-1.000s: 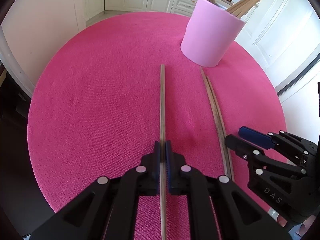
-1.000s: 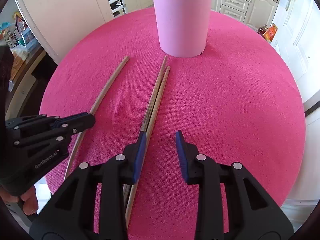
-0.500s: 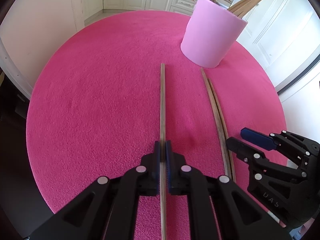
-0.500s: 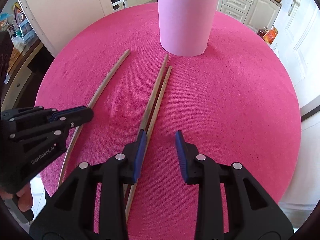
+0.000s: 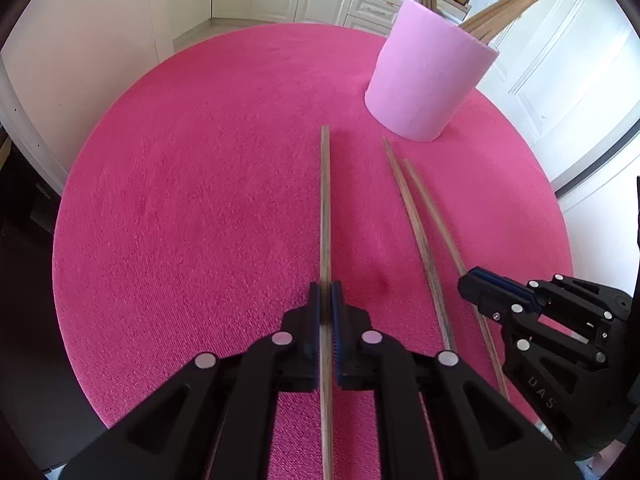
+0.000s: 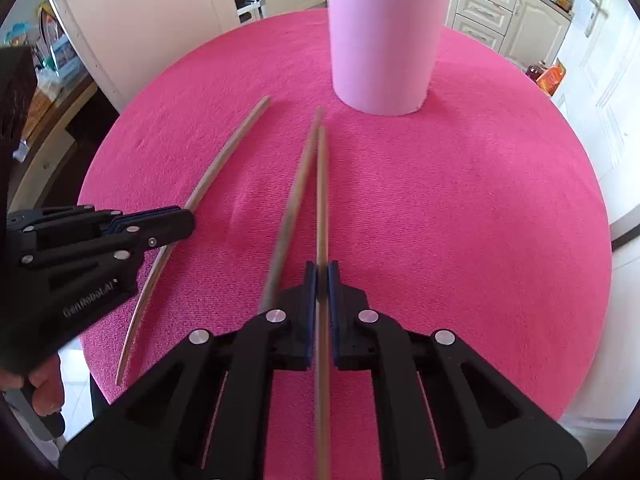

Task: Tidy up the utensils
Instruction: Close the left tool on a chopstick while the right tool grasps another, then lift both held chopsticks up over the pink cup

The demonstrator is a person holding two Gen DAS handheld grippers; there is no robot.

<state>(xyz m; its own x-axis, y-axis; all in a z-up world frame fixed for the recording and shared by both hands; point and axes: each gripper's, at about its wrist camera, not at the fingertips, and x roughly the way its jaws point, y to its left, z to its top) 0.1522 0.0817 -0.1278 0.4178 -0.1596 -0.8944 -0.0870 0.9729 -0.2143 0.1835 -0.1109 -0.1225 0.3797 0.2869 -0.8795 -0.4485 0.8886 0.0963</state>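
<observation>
The right tongs [image 6: 322,276], open a moment ago, now clench one chopstick [image 6: 321,200]. The left tongs [image 5: 326,296] still grip another chopstick [image 5: 325,208] over the pink tabletop [image 5: 192,200]

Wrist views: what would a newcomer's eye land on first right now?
Probably the bright pink tablecloth filling both views, with the tall pale pink holder of wooden sticks standing at its far side. Next, each gripper clamped on one chopstick: the left gripper and the right gripper, with a third chopstick lying between them.
</observation>
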